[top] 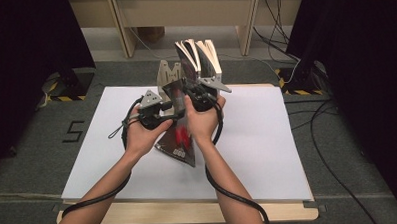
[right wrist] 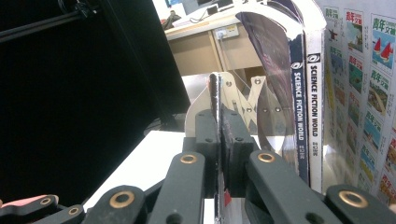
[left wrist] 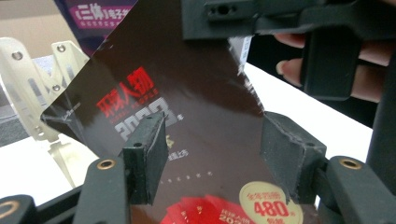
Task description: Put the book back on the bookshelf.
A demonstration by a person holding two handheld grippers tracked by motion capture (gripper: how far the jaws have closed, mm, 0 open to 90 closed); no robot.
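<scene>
- Right tool (right wrist: 219, 140): jaws clamped on the dark magazine (left wrist: 196, 93), gripping its edge above the table (top: 268, 154);
- Left tool (left wrist: 215, 154): jaws spread wide, magazine cover just beyond them, untouched.

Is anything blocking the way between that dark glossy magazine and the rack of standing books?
Nothing visible does. The right gripper pinches the dark glossy magazine edge-on beside the white metal book rack, whose nearest slot looks free, left of the standing magazines.
</scene>
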